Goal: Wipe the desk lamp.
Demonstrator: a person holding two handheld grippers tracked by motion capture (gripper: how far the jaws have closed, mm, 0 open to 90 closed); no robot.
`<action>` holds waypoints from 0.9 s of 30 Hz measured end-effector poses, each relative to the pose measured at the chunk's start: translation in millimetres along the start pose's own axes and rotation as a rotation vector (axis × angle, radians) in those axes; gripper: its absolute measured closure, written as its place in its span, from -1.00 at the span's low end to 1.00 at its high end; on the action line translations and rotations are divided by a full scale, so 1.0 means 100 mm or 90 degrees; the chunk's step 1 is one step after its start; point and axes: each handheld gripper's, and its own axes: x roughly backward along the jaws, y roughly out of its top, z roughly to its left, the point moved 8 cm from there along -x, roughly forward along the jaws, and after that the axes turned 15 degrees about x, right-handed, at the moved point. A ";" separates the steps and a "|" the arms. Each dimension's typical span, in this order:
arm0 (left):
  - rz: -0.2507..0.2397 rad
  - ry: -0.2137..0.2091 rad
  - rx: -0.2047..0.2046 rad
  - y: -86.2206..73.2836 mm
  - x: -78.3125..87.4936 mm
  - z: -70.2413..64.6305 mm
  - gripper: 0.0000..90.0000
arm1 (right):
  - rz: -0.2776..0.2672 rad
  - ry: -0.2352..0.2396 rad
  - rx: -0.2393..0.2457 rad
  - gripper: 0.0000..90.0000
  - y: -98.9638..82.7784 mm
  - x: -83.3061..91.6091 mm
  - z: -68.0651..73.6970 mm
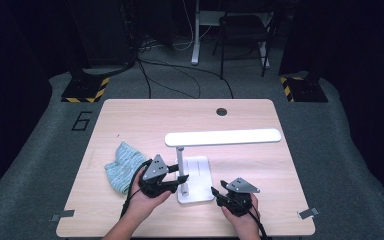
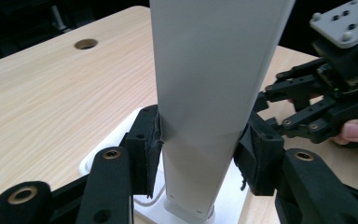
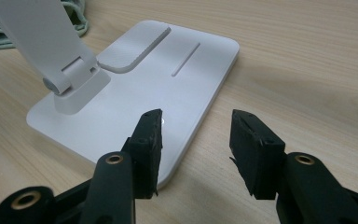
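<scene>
Left hand-held gripper [image 2: 200, 149] clamps the lamp stem [image 2: 209, 93]; right hand-held gripper [image 3: 196, 140], jaws apart and empty, straddles the lamp base [image 3: 135, 93] edge, bare bench [image 3: 307, 70] beyond.

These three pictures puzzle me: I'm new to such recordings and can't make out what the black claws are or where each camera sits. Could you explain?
A person sits at a wooden table and holds a hand-worked two-jaw tool in each hand. The high view looks down from above; the other two come from cameras riding on the tools, looking along their black jaws. On the table stand a white desk lamp and, to its left, a crumpled light blue cloth. The left gripper has its pads against both sides of the lamp's upright arm. The right gripper is open, holding nothing, over the corner of the lamp's flat base.
</scene>
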 end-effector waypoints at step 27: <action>-0.030 0.067 0.047 0.15 -0.03 0.46 0.63 | 0.003 0.000 -0.010 0.17 -0.01 -0.03 -0.03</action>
